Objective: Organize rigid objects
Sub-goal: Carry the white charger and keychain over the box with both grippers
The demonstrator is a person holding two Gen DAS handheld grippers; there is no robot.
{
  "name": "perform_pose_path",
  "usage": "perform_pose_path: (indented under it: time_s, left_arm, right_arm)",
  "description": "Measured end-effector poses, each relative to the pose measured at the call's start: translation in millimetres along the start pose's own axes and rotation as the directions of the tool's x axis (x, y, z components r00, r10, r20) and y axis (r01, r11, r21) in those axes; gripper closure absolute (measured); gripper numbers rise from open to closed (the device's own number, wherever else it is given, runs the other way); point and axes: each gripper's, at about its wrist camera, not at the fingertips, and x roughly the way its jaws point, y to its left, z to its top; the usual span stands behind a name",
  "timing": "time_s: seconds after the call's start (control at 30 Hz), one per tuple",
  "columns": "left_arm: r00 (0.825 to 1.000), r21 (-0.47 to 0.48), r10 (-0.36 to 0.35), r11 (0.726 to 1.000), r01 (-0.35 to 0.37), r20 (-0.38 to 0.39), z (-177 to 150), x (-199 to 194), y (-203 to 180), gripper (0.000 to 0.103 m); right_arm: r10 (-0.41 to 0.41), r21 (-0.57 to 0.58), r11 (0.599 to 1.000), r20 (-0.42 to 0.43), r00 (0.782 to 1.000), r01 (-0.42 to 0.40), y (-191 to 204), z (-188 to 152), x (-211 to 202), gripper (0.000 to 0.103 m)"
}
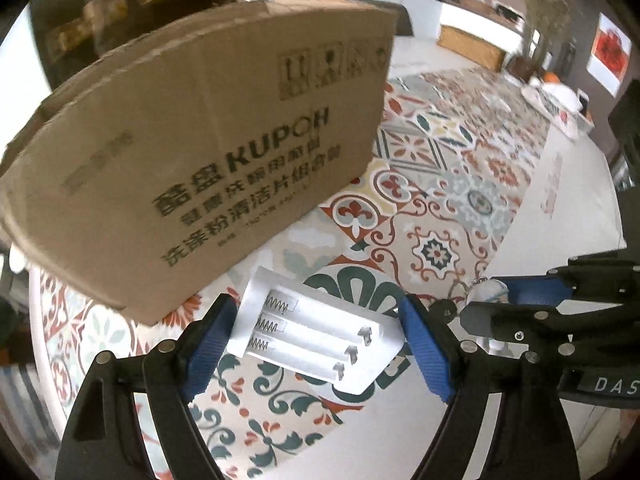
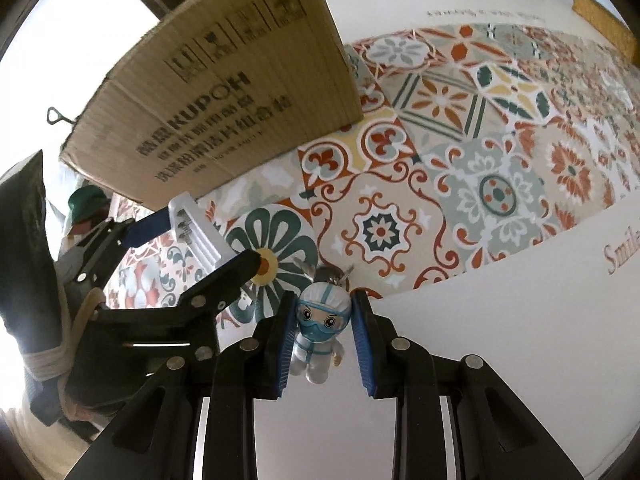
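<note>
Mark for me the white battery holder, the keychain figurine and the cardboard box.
white battery holder (image 1: 316,332), left wrist view, on its middle slot.
keychain figurine (image 2: 322,314), right wrist view, on its face.
cardboard box (image 1: 192,152), left wrist view, on its printed side.

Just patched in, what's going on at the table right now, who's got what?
A person works two handheld grippers over the patterned tablecloth. The left gripper has its jaws around a white battery holder, pads at its two ends. The right gripper has its jaws shut on a small figurine keychain in a white suit, goggles and mask. A cardboard box stands just behind them; neither item is in it yet.
</note>
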Motion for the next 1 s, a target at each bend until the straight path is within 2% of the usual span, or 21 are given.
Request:
perform_pose_path:
  time_s: [0.43,0.7,1.0]
  left_arm:
    - [0.991,-0.133,0.088,0.988,-0.075,0.099,11.8,-59.1,7.8,0.020]
    - [0.967,-0.241,0.171,0.963,-0.124,0.188,26.5,-105.4,16.2,0.020]
    - [0.933,-0.299,0.251,0.939,-0.170,0.257,50.5,-144.2,18.0,0.020]
  right_arm:
    - [0.043,-0.080,0.996,0.104,0.994,-0.035,17.0,4.9,-49.1,0.075]
    - [0.100,-0.162,0.984,0.196,0.975,-0.069,34.5,18.1,-82.3,0.075]
    - [0.169,-0.237,0.966,0.300,0.939,-0.099,48.0,41.0,-120.4,0.075]
